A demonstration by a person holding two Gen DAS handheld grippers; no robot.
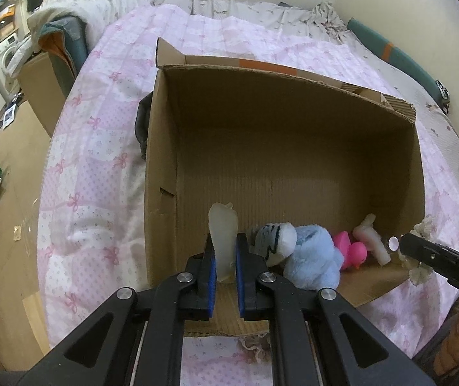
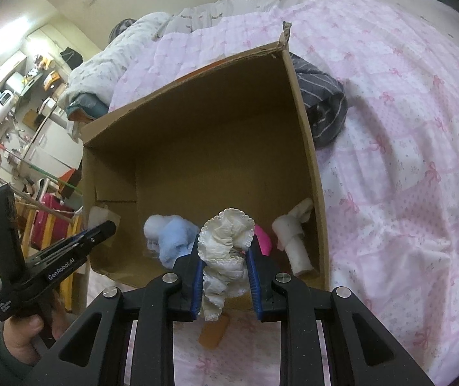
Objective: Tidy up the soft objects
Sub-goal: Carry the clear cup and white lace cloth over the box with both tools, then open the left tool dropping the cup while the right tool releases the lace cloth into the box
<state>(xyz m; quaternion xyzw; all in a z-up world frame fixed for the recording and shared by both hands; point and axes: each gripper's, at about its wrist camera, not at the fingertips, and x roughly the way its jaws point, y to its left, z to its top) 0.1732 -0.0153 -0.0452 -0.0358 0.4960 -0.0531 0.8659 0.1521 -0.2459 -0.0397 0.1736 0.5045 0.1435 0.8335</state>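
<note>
Left wrist view: the left gripper (image 1: 224, 252) is clamped on a pale translucent soft piece (image 1: 223, 234), held upright over the near edge of the cardboard box (image 1: 293, 148). Along the box's near wall lie a blue plush toy (image 1: 313, 257), a pink duck (image 1: 351, 251) and a white roll (image 1: 374, 241).

Right wrist view: the right gripper (image 2: 224, 257) pinches a cream lace cloth (image 2: 226, 244) above the box's near rim. A grey striped garment (image 2: 322, 103) lies on the pink bedspread (image 2: 406, 160), touching the box's right wall.

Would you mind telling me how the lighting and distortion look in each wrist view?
Left wrist view: even indoor light, shaded cardboard box interior, strong fisheye bending of the bed edge, dark corner vignetting. Right wrist view: same barrel distortion, bright ceiling-light glare at upper left, frilly white cloth sharp.
</note>
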